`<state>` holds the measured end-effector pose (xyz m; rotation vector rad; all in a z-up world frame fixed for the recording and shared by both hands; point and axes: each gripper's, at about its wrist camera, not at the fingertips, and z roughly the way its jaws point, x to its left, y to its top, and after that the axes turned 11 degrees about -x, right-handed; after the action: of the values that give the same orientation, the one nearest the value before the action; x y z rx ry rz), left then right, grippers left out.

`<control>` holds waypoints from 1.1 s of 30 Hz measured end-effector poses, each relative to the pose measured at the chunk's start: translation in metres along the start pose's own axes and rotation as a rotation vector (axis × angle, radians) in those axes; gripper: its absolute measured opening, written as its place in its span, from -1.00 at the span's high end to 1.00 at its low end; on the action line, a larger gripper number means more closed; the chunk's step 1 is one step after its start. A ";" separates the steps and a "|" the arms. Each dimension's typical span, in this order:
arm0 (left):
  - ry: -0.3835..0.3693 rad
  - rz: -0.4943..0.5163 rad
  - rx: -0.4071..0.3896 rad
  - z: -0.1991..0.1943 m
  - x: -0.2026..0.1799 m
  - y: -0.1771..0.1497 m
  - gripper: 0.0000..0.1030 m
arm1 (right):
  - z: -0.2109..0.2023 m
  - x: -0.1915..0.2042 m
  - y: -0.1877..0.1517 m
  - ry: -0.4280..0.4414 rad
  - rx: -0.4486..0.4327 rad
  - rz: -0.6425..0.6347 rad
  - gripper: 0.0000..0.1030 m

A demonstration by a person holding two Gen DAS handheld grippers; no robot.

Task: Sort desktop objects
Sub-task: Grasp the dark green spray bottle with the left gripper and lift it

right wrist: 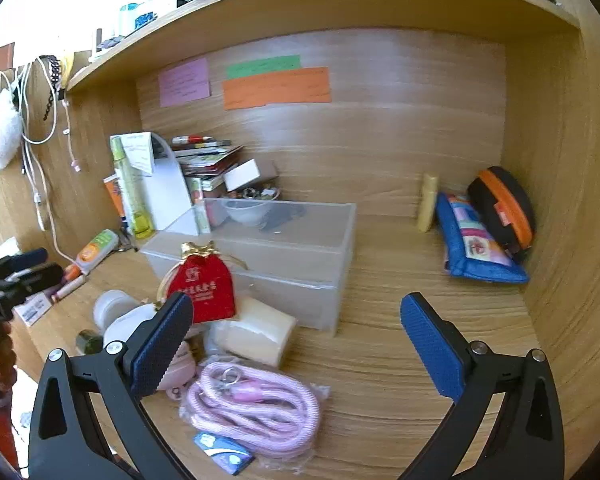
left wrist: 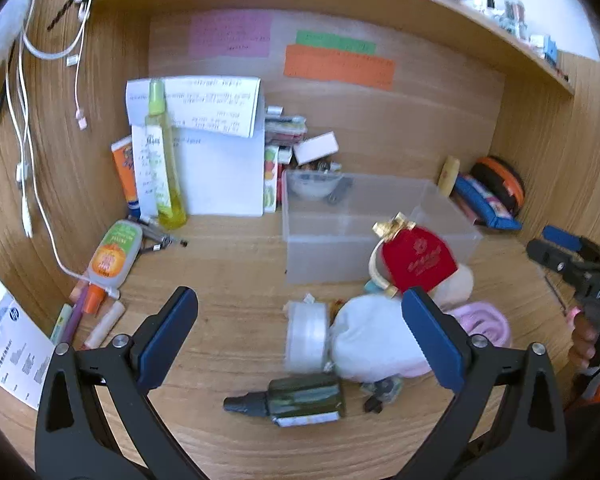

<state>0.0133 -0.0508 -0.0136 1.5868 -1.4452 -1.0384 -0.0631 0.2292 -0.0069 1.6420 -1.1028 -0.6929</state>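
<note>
Wooden desk alcove (right wrist: 400, 356) cluttered; translucent plastic bin (right wrist: 300, 264) appears empty, so sorting looks barely begun. Red drawstring pouch (right wrist: 202, 288), coiled pink rope (right wrist: 252, 408), dark dropper bottle (left wrist: 300, 398) and white jar (left wrist: 306, 336) lie loose before it. Left gripper (left wrist: 300, 328) and right gripper (right wrist: 296, 332): jaws spread wide, grasping nothing.

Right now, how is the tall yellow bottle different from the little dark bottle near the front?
The yellow bottle stands upright at the back, by the white papers; the dark bottle lies on its side at the front of the desk. The yellow bottle is tall, slim and see-through, with a pale green cap; the dark bottle is short, stubby and dark green, with a black pointed tip. Neither sits in the clear box.
</note>
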 end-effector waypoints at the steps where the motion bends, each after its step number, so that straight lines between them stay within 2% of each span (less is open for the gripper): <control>1: 0.002 0.000 0.012 0.002 0.003 -0.002 -1.00 | 0.001 0.002 -0.001 0.004 0.006 -0.005 -0.99; 8: -0.014 -0.027 0.096 0.005 0.018 -0.028 -1.00 | 0.013 0.015 -0.008 0.047 0.052 -0.027 -0.99; 12: -0.028 -0.075 0.141 0.008 0.021 -0.046 -1.00 | 0.019 0.014 -0.017 0.034 0.080 -0.014 -0.99; 20: -0.034 -0.123 0.227 0.027 0.015 -0.073 -1.00 | 0.040 -0.001 -0.041 0.005 0.206 0.043 -0.99; 26: -0.009 -0.161 0.245 0.038 0.016 -0.083 -1.00 | 0.063 0.009 -0.044 0.037 0.246 0.063 -0.98; 33: 0.016 -0.147 0.226 0.041 0.013 -0.083 -0.97 | 0.090 0.029 -0.047 0.013 0.279 0.060 -0.92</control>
<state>0.0095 -0.0565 -0.1066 1.8827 -1.4953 -0.9681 -0.1114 0.1696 -0.0800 1.8358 -1.2791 -0.5051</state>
